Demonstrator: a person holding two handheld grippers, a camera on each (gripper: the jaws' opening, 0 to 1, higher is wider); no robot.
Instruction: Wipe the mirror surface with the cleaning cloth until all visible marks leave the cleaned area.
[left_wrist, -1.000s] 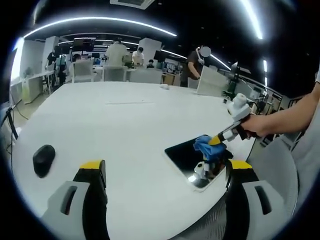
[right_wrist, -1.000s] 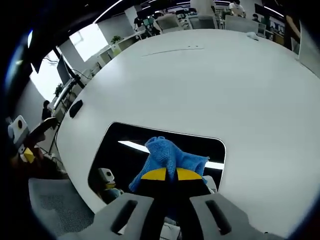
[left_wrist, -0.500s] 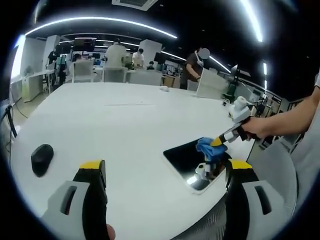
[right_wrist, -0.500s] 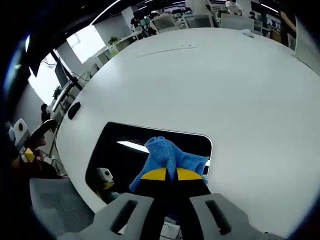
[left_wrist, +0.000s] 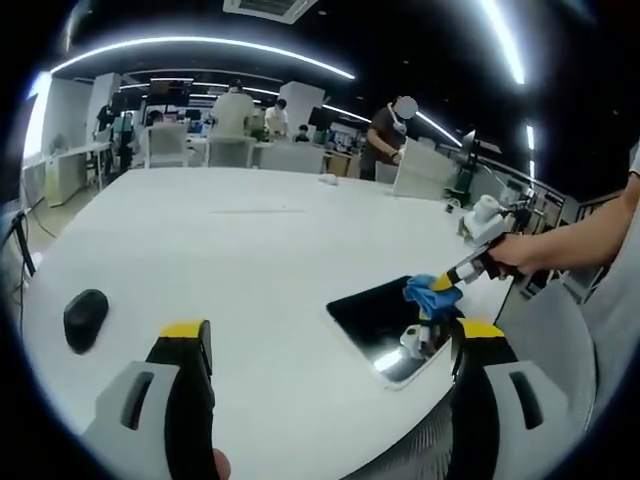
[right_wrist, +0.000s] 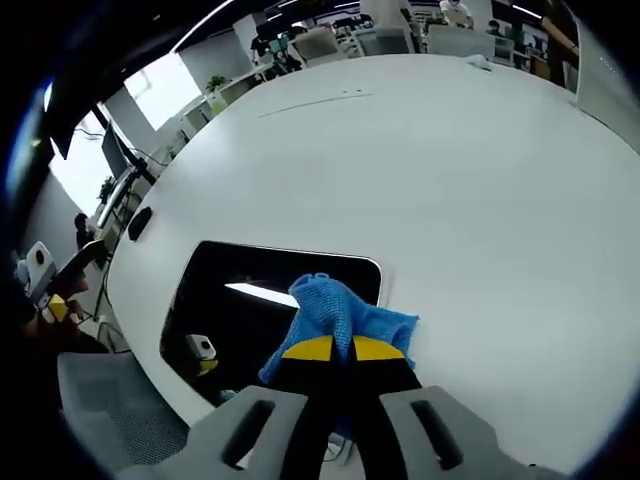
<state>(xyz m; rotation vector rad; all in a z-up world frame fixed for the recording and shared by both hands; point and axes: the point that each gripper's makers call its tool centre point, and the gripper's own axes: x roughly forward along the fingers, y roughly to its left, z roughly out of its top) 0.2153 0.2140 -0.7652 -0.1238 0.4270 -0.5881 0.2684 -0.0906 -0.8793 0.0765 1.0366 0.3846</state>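
Note:
A dark rectangular mirror (left_wrist: 385, 320) (right_wrist: 250, 310) lies flat near the edge of the big white table (left_wrist: 250, 260) (right_wrist: 430, 170). My right gripper (right_wrist: 333, 350) (left_wrist: 447, 283) is shut on a blue cleaning cloth (right_wrist: 340, 318) (left_wrist: 430, 294), which presses on the mirror's right end, partly over its rim. A hand holds that gripper from the right in the left gripper view. My left gripper (left_wrist: 325, 345) hangs open over the table, short of the mirror, with nothing between its yellow-tipped fingers (left_wrist: 186, 331).
A black mouse-like object (left_wrist: 86, 318) (right_wrist: 138, 221) lies at the table's left. A grey mesh chair (right_wrist: 110, 420) stands at the near table edge. Desks, chairs and people (left_wrist: 385, 135) fill the far room. A small white thing (left_wrist: 328, 177) lies at the far side.
The right gripper has dragged the cloth across the mirror toward its right end, now overlapping the rim. The left gripper has stayed where it was.

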